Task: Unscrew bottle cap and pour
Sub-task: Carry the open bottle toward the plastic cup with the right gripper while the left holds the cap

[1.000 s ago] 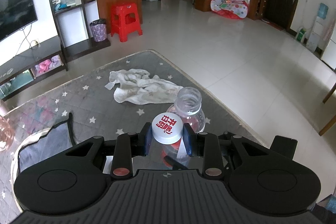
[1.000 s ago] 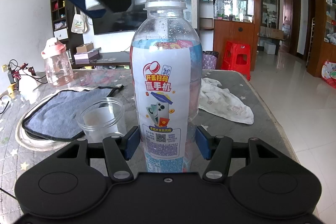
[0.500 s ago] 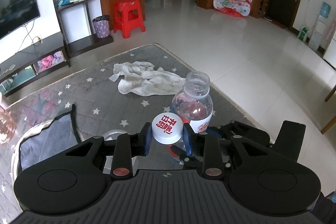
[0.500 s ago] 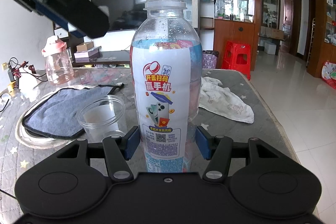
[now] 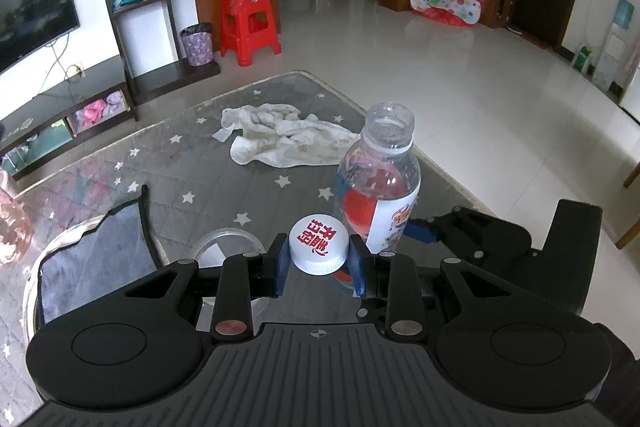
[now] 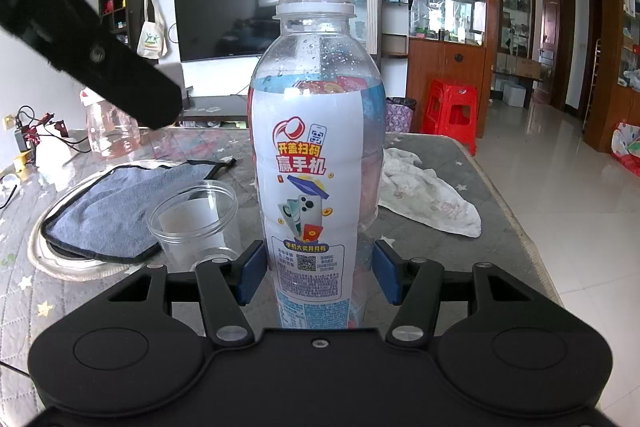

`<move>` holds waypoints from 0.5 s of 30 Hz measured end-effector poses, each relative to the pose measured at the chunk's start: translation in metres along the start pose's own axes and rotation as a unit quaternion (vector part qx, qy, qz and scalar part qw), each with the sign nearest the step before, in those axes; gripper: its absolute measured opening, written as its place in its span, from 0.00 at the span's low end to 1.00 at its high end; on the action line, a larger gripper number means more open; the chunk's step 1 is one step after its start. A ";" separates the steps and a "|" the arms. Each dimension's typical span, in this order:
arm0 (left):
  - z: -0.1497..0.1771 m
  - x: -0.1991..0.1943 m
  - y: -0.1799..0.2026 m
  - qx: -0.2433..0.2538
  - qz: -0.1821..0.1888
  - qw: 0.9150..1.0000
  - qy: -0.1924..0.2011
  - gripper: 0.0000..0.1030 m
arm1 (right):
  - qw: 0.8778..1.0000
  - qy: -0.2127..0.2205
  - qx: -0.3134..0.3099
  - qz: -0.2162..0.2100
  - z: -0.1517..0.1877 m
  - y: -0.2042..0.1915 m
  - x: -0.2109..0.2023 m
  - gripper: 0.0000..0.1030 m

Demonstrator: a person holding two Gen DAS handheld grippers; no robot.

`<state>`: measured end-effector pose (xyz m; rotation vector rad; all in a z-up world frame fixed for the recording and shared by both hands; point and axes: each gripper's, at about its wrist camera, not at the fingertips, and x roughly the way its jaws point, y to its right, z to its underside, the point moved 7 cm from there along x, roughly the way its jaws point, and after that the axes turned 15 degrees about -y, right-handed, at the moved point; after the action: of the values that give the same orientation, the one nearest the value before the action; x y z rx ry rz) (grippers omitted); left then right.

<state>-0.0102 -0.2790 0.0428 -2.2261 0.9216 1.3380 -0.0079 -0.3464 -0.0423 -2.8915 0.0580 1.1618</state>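
Note:
My left gripper (image 5: 319, 254) is shut on the white bottle cap (image 5: 319, 243) with red print and holds it in the air, left of and above the bottle. The clear plastic bottle (image 6: 316, 155) stands upright and uncapped on the table, with water inside. My right gripper (image 6: 316, 273) is shut on the bottle's lower body. The bottle also shows in the left wrist view (image 5: 378, 183), with the right gripper behind it. A clear plastic cup (image 6: 195, 217) stands just left of the bottle, and shows partly hidden in the left wrist view (image 5: 226, 247).
A blue-grey cloth (image 6: 120, 211) lies on a round tray at the left. A white rag (image 6: 430, 195) lies at the right. A pink-tinted jar (image 6: 108, 131) and cables stand at the far left. The table's edge (image 6: 516, 211) runs along the right.
My left gripper has carried the cap up and to the left, away from the bottle's mouth. The bottle and right gripper have stayed still.

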 end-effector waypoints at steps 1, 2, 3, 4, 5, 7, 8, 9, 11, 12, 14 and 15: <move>0.001 0.000 0.000 -0.001 -0.001 1.000 -0.001 0.31 | 1.000 0.000 0.000 0.000 0.000 0.000 0.000 0.59; 0.002 0.001 -0.001 -0.001 -0.002 1.000 -0.001 0.31 | 1.000 0.001 0.000 0.000 0.000 0.001 0.000 0.59; 0.003 0.002 -0.001 -0.001 -0.003 1.000 -0.002 0.31 | 1.000 0.001 0.000 -0.001 0.000 0.002 -0.001 0.59; 0.005 0.003 -0.002 -0.002 -0.003 1.000 -0.003 0.31 | 1.000 0.001 0.000 -0.001 0.000 0.002 -0.001 0.59; 0.006 0.003 -0.002 -0.003 -0.003 1.000 -0.003 0.31 | 1.000 0.000 -0.001 -0.001 0.000 0.002 -0.001 0.59; 0.009 0.004 -0.004 -0.006 -0.003 1.000 -0.006 0.31 | 1.000 0.000 -0.002 -0.001 0.000 0.002 -0.001 0.59; 0.011 0.005 -0.004 -0.006 -0.005 1.000 -0.006 0.31 | 1.000 0.000 -0.003 -0.001 0.000 0.002 -0.001 0.59; 0.012 0.006 -0.004 -0.005 -0.008 1.000 -0.006 0.31 | 1.000 -0.001 -0.004 -0.001 0.000 0.002 0.000 0.59; 0.014 0.007 -0.004 -0.004 -0.009 1.000 -0.007 0.31 | 1.000 0.000 -0.004 -0.001 0.000 0.002 -0.001 0.59; 0.015 0.007 -0.003 -0.004 -0.008 1.000 -0.008 0.31 | 1.000 0.000 -0.005 -0.001 0.000 0.002 -0.001 0.59; 0.017 0.009 -0.003 -0.002 -0.008 1.000 -0.009 0.31 | 1.000 0.000 -0.006 -0.001 0.000 0.001 -0.002 0.59; 0.018 0.009 -0.003 -0.001 -0.010 1.000 -0.009 0.31 | 1.000 0.000 -0.006 -0.001 0.000 0.001 -0.002 0.59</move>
<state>-0.0167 -0.2692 0.0259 -2.2157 0.8895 1.3496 -0.0095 -0.3475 -0.0413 -2.9008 0.0487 1.1654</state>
